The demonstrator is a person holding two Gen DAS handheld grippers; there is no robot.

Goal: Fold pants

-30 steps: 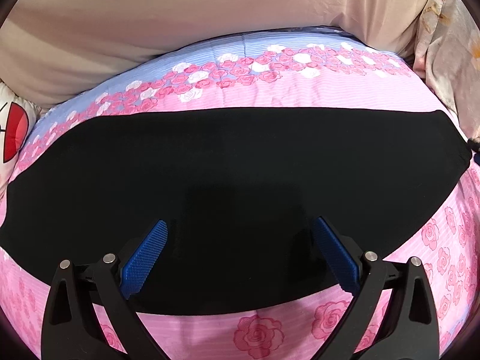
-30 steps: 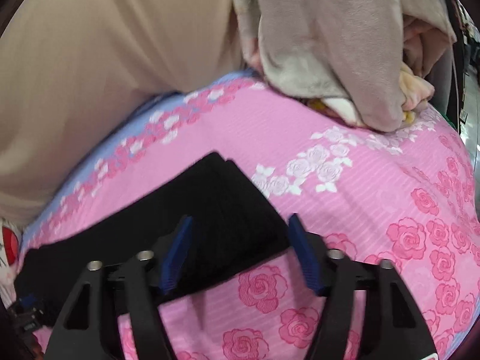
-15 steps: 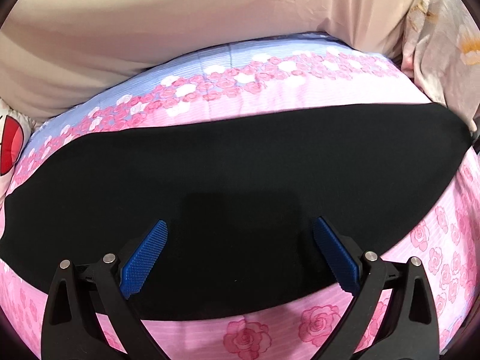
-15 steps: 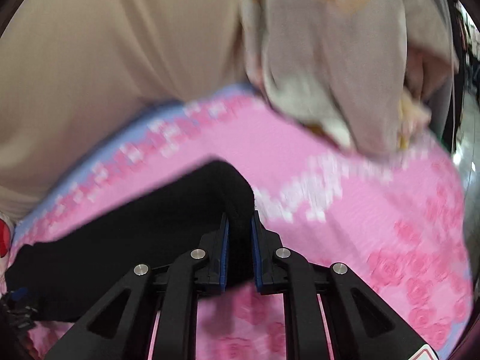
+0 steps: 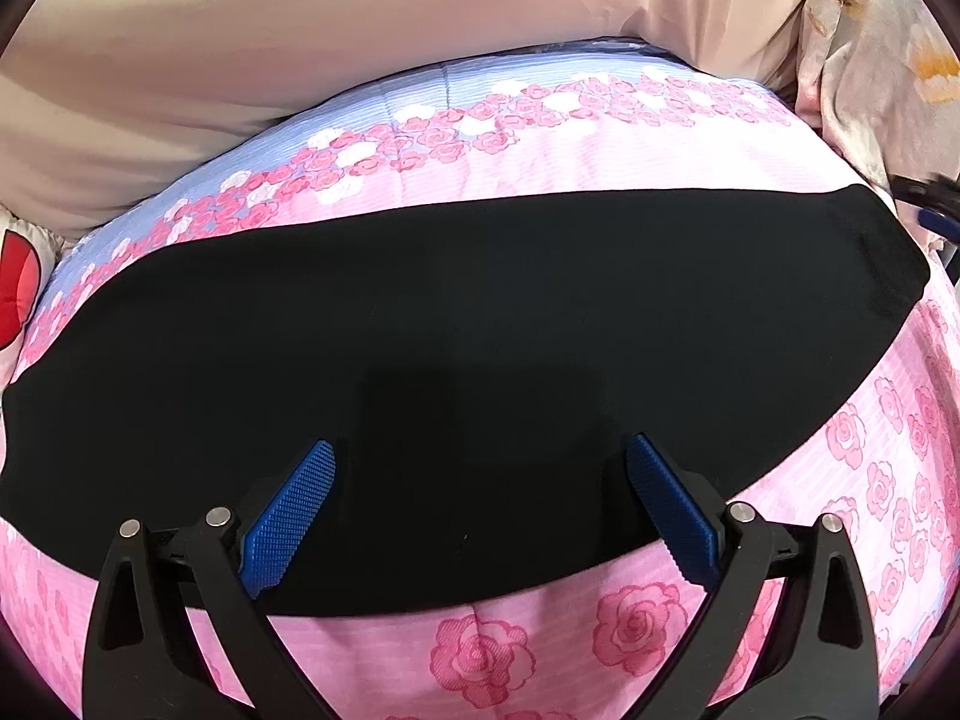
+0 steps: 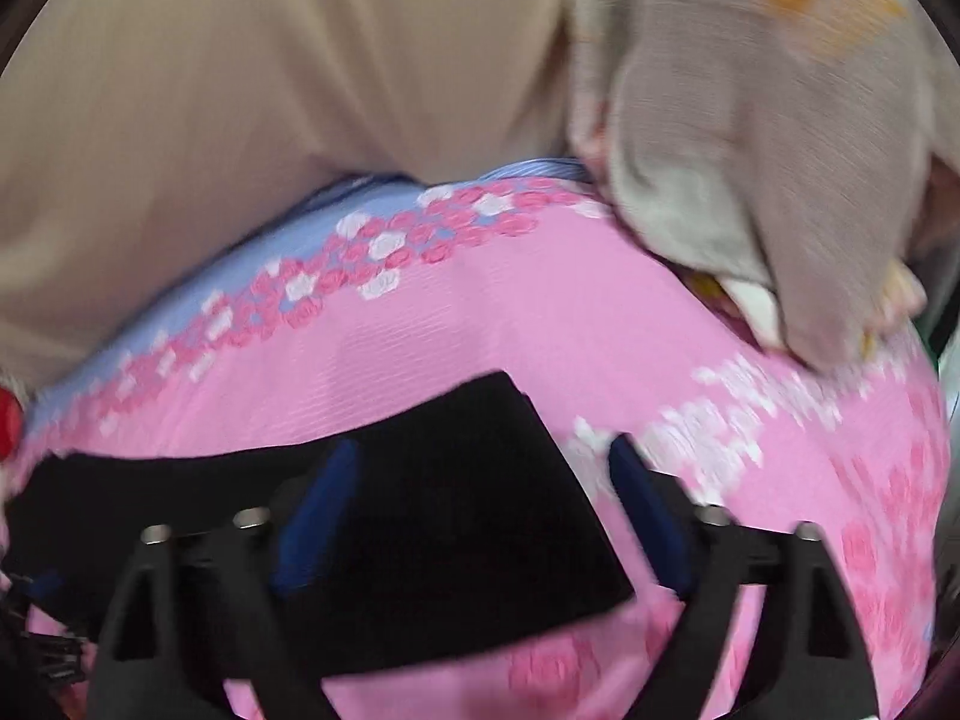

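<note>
Black pants [image 5: 480, 324] lie flat in a long band across the pink rose-print bed cover [image 5: 600, 156]. My left gripper [image 5: 480, 468] hovers open over their near edge, blue pads wide apart and nothing between them. In the right wrist view the pants' right end [image 6: 468, 504] lies flat with a squared corner. My right gripper [image 6: 480, 468] is above that end, its jaws opening, and the cloth lies loose below the blue pads. The right gripper's tip [image 5: 936, 210] also shows at the left wrist view's right edge.
A beige pillow or headboard cover [image 5: 360, 48] rises behind the bed. A crumpled grey and floral blanket [image 6: 750, 150] sits at the back right. A red and white cushion [image 5: 18, 294] peeks in at the far left. Pink cover [image 6: 870, 540] lies bare right of the pants.
My right gripper shut on the pants' right end half a second ago, then let go and opened; the end now lies flat. The left gripper has stayed open and still.
</note>
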